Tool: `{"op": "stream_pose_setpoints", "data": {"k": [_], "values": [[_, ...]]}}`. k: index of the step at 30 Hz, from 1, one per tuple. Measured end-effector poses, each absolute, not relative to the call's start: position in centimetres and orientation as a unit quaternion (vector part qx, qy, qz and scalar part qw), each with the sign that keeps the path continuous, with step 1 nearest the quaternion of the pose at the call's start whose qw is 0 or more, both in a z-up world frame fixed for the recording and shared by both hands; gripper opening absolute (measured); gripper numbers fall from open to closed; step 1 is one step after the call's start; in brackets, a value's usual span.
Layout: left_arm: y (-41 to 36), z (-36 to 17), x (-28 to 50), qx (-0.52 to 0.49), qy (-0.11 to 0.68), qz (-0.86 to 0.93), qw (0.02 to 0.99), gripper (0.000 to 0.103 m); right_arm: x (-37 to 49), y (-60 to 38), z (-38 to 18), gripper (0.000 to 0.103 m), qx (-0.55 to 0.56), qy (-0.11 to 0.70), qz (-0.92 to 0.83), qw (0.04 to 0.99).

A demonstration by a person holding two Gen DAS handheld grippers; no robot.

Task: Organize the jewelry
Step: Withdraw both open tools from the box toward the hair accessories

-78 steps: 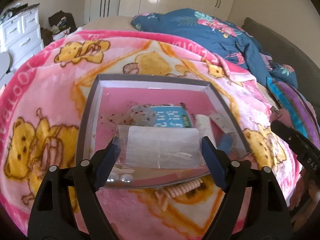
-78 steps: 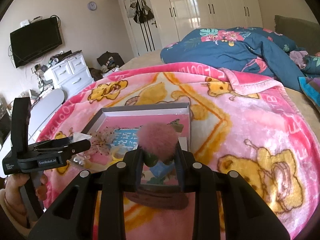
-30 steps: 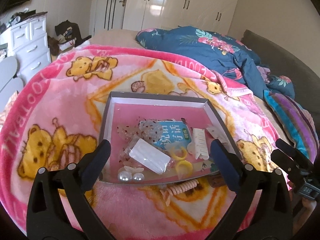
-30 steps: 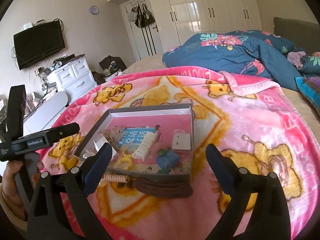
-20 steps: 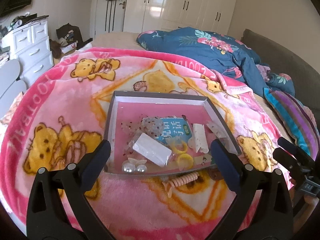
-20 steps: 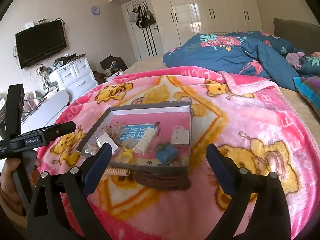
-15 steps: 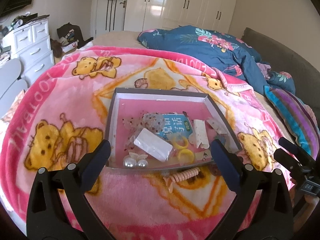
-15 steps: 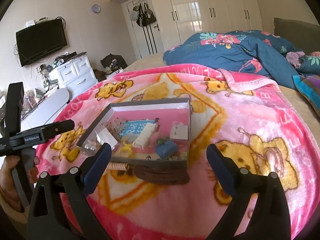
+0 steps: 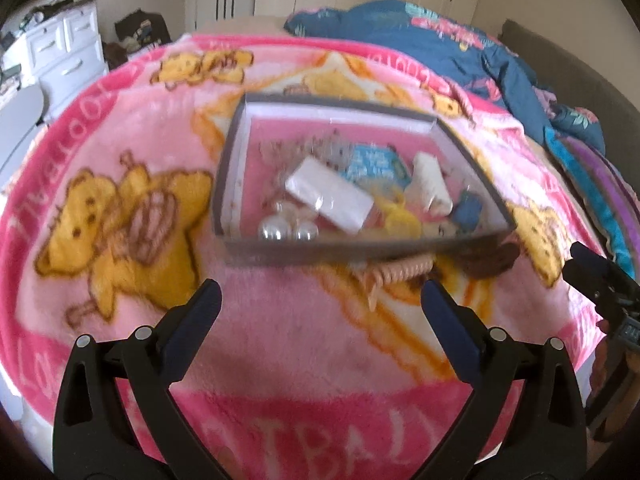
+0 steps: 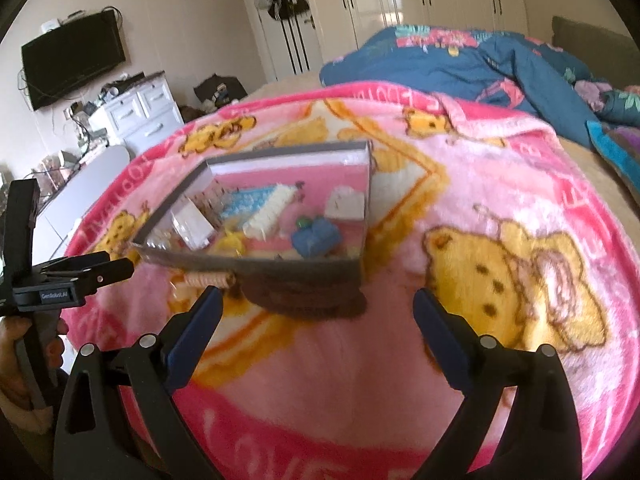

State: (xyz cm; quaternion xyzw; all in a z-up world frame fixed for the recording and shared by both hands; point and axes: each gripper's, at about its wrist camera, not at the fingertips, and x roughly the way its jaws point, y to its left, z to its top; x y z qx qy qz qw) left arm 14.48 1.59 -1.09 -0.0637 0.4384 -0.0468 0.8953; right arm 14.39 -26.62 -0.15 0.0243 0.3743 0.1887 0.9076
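Where pink blanket [image 9: 280, 320] spreads, grey box [image 9: 232, 152] tilted, trinkets [image 9: 328, 196] heaped.

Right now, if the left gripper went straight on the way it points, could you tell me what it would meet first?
Probably the pink spiral hair tie on the blanket, just before the grey box; the left gripper is open, and depth is unclear.

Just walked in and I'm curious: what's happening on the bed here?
A person holds a gripper in each hand, sorting jewelry into a shallow grey box on the pink bear blanket. Both the left gripper and right gripper hover open and empty in front of the box. A coiled hair tie and a brown item lie outside it.
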Motion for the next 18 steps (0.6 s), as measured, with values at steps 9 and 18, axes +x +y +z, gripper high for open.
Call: {"op": "stream_pose_setpoints", "data": {"k": [9,18], "values": [[0.2,-3.9,15.4,-0.060,0.468,-0.068,0.879,0.082,16.6,-27.2,-4.9,0.095,0.099,0.446,0.193,0.869],[0.0,-5.0,16.2,-0.091,0.473,-0.089,0.872,0.060,18.8,-26.7,-6.9,0.091,0.152,0.462,0.183,0.854]]}}
